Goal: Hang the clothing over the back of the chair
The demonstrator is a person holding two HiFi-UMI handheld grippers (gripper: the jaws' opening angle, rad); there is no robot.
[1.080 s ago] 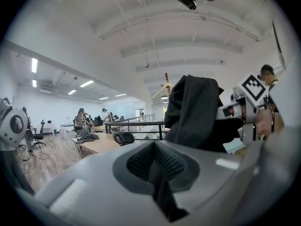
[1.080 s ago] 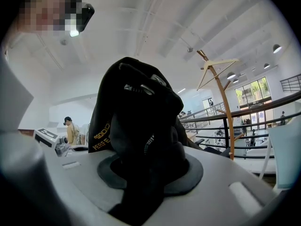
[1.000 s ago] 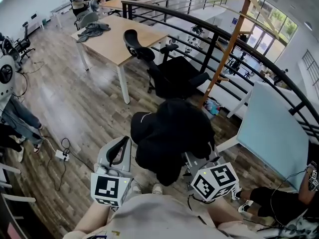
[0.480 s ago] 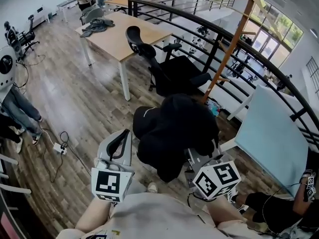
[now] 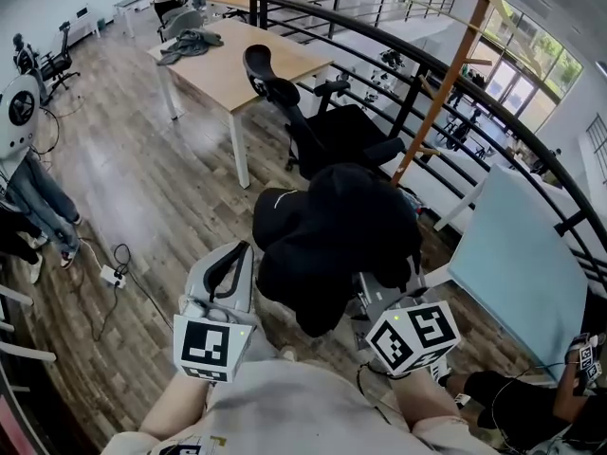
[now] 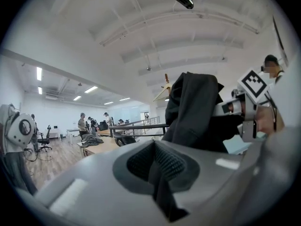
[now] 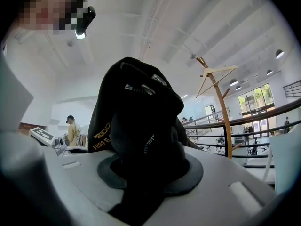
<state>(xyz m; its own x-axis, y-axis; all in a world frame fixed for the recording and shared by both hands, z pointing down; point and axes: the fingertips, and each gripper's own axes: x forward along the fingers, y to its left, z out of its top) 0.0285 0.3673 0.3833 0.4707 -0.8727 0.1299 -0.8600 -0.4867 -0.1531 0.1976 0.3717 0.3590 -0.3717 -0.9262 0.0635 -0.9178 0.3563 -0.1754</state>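
Two grippers point roughly level, held close in front of the body. The right gripper pinches a fold of the black jacket, which bunches over its jaws and hangs in the air. The left gripper rides alongside, jaws pressed together with no cloth showing between them. Since a second ago the bundle has edged forward, and its top now overlaps the office chair. The chair's back, by the table's near corner, is bare. I judge this is the approach.
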